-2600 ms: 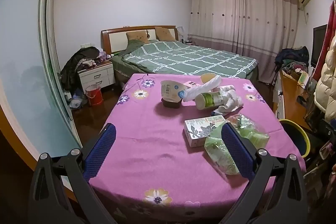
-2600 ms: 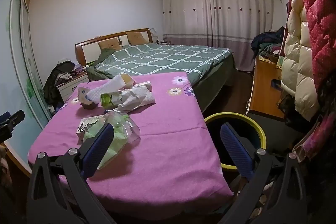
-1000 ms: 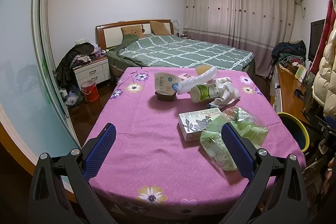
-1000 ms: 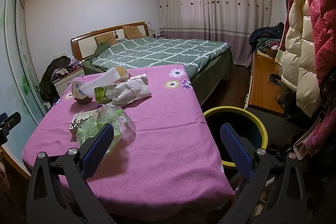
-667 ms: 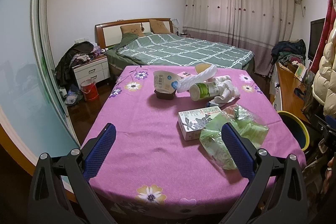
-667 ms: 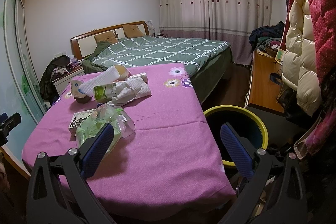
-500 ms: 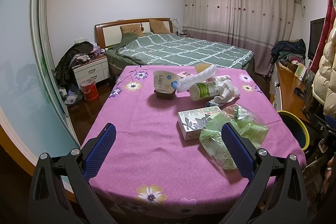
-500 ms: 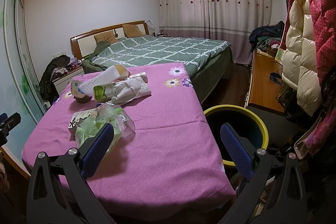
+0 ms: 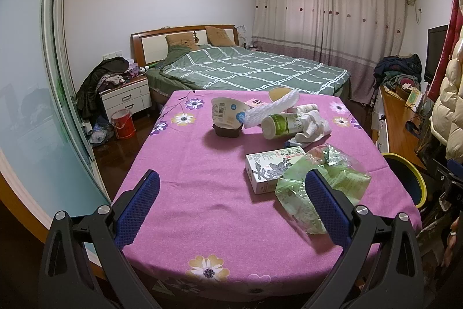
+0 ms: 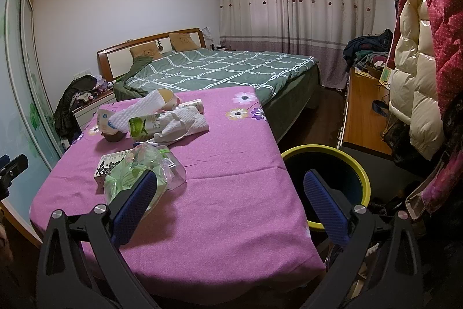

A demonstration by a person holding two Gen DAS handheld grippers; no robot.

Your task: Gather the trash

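- We hold the left gripper (image 9: 231, 204) and the right gripper (image 10: 230, 203) with jaws spread wide and nothing between them; both hang at the near edge of the table (image 9: 202, 164), touching no trash
- The trash sits on the far and right part of the cloth; the yellow-rimmed bin (image 10: 327, 152) stands on the floor just beside the table's right edge
- We judge the crinkly green plastic bag (image 9: 324, 181) likely to slip or spill from a shallow pinch; the lying green bottle (image 9: 282, 125) may roll away if nudged
- Our count: one bag; one carton (image 9: 272, 164); one paper bowl (image 9: 227, 113); one green bottle; a small bottle behind; the crumpled white paper (image 9: 311, 128) we cannot count; one bin
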